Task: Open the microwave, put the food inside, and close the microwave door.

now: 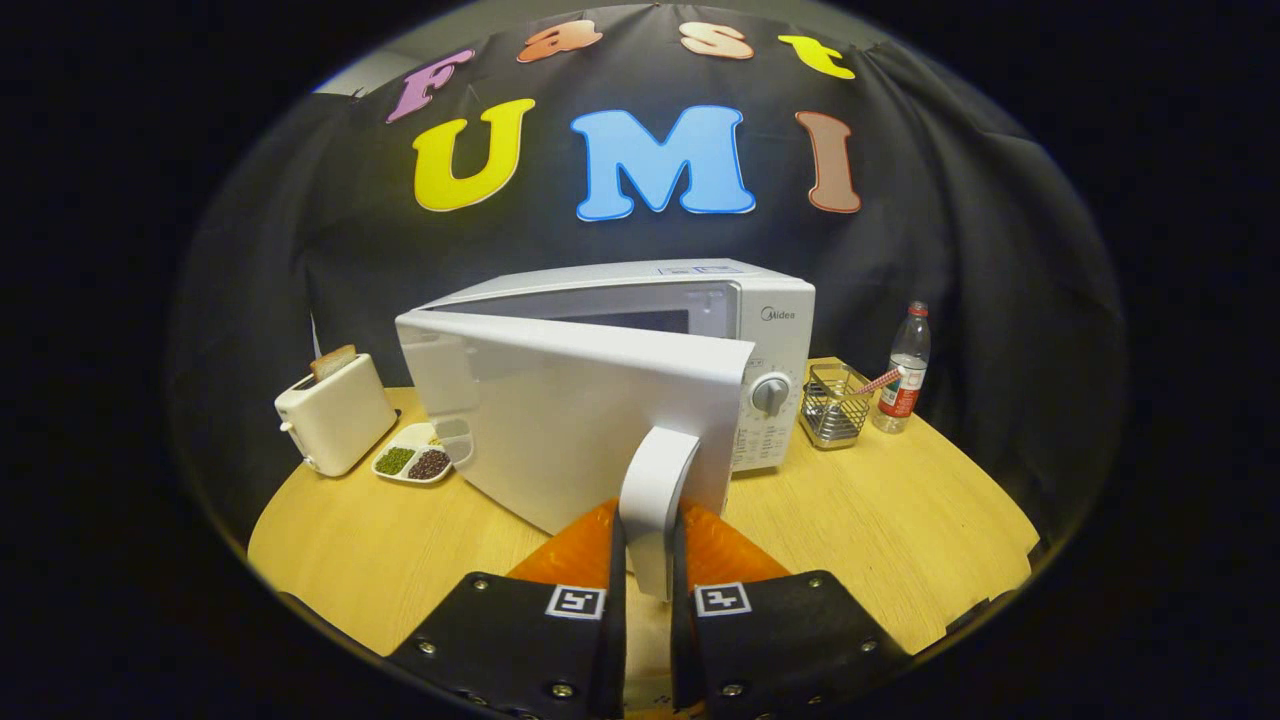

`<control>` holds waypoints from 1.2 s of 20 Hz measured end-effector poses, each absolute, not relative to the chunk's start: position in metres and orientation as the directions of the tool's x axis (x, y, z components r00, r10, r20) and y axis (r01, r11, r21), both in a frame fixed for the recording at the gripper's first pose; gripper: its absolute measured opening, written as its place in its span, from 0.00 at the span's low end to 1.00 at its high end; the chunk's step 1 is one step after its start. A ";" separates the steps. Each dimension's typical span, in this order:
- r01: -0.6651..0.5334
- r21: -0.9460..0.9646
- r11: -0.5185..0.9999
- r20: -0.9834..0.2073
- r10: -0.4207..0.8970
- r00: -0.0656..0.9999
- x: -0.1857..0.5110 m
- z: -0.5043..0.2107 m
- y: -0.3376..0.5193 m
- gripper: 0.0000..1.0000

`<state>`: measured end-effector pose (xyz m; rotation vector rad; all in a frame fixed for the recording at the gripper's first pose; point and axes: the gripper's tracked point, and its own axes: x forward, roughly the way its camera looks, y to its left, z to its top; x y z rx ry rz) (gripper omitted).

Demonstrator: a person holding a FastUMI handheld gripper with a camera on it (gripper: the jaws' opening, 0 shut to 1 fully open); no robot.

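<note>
**Pulling the door open by its handle**

The gripper (pixel 648 545) has its two orange fingers (pixel 575 550) squeezed tight on the white door handle (pixel 655 500), one on each side. That hold lets it swing the microwave (pixel 745 330) door (pixel 560 410) wide. The door is partly open. The food tray (pixel 415 462) waits by the toaster (pixel 335 415) (beans, I think), not yet inside. The front reads "Midea".
</note>
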<state>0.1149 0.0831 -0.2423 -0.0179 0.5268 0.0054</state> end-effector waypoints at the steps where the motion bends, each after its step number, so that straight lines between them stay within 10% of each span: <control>1: -0.017 -0.012 1.000 -0.505 0.009 0.863 0.108 -0.242 0.088 0.19; 24: -0.237 -0.010 0.972 -0.507 0.199 0.838 0.006 -0.249 0.237 0.19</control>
